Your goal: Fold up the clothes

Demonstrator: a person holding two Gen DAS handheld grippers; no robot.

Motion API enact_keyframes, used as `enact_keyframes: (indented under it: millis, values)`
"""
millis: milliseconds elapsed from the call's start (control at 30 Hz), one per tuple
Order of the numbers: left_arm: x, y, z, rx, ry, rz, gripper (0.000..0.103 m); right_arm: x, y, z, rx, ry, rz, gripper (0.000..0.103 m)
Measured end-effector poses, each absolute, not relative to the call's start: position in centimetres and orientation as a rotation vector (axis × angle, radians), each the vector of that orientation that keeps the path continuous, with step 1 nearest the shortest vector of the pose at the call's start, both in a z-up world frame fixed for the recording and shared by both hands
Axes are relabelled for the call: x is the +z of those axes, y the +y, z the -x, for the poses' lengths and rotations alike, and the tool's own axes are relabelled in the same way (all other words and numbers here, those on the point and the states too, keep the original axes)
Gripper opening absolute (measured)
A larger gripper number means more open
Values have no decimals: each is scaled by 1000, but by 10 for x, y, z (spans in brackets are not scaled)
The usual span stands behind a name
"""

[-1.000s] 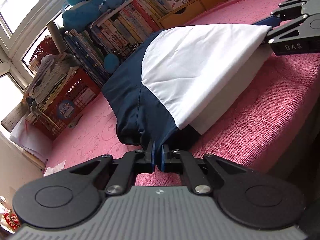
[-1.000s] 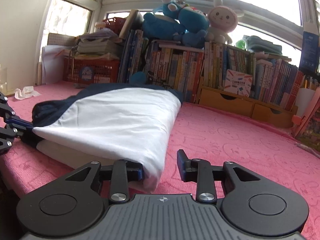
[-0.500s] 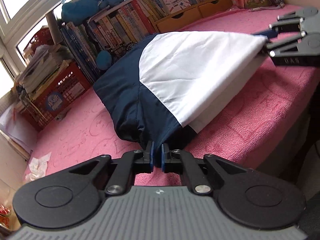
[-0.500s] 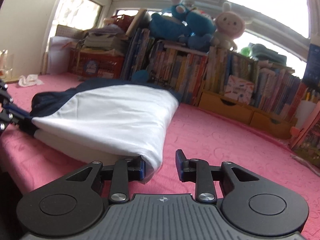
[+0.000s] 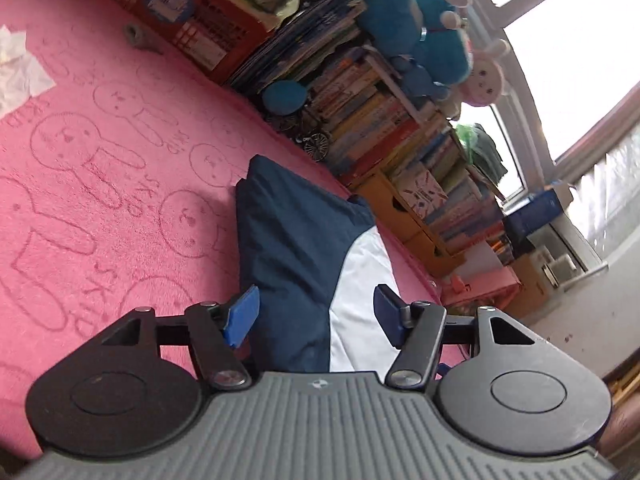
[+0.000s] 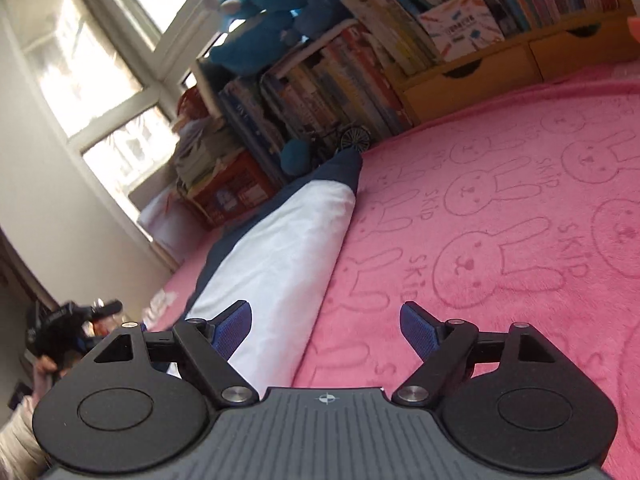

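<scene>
A folded navy and white garment (image 5: 304, 248) lies on the pink rabbit-print blanket (image 5: 100, 168). In the left wrist view my left gripper (image 5: 316, 318) is open, its blue pads (image 5: 242, 318) standing either side of the garment's near end without pinching it. In the right wrist view the same garment (image 6: 280, 252) stretches away from the lower left. My right gripper (image 6: 326, 330) is open above its right edge and the blanket (image 6: 500, 220), with nothing between its fingers. The other gripper (image 6: 60, 320) shows small at the far left.
Rows of books (image 6: 320, 92) with blue plush toys (image 6: 264, 20) on top line the back, beside yellow wooden drawers (image 6: 480, 76) and a red crate (image 5: 192, 16). A crumpled white tissue (image 5: 20, 68) lies on the blanket. Windows stand behind.
My left gripper has opened and let go of the navy end of the garment. My right gripper has opened wider and let go of the white edge. Both cameras have tilted.
</scene>
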State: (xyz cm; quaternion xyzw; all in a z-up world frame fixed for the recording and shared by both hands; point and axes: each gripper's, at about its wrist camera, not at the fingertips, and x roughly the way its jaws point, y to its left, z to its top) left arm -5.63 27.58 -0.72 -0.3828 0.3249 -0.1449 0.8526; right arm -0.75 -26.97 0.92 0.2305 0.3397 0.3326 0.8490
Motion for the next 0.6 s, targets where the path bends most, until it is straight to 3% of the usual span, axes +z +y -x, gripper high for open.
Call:
enact_keyframes:
  millis: [167,267,333,367,400,600]
  values:
    - [-39,272,-8,-212,814,787,61,-2,-239,-46,657,771,-486,82]
    - [-46,271,-23,-239,804,806,60,-9,-218,-61,650,810,-441,82]
    - [-51,271,-29,-256,804,830,52,-13,-205,-64,661,835,-406,82]
    - [-53,269,-31,-261,808,831,39,-14,-200,-67,673,843,-404,82]
    - [-55,268,-34,-267,812,831,34,-16,-196,-69,687,850,-405,84]
    - [-68,277,-32,-297,791,918,24,-26,-177,-114,791,858,-484,94]
